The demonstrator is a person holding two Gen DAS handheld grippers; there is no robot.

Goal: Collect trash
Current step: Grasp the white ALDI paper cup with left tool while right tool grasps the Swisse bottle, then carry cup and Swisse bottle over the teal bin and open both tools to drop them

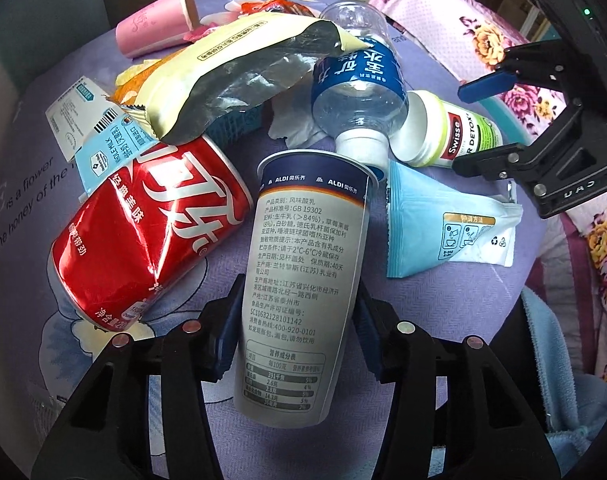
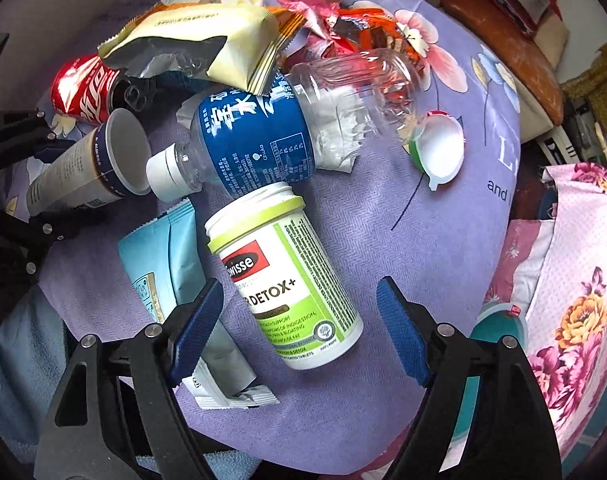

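We find the left gripper (image 1: 299, 320) closed on the yogurt cup (image 1: 299, 280): both blue pads press its lower wall, and the cup runs forward from the jaws, open mouth away from us. We judge it empty and light, a thin-walled paper or plastic cup that dents under a hard squeeze; the mid-wall hold looks adequate, and light pressure should suffice.

The right gripper (image 2: 299, 324) stands open astride the pill bottle (image 2: 287, 280), which lies on its side on the bed (image 2: 423, 240) between the pads, neither pad touching it. The bottle looks rigid, smooth and round, so it may roll or slip; we would take it across the labelled body, near the middle, not at the ribbed neck.

Just ahead of that gripper lies the water bottle (image 2: 255, 140), capped, thin and crushable, its cap beside the cup's mouth. The dented cola can (image 1: 143, 232) lies left of the left gripper, the blue sachet (image 1: 443, 224) to its right.
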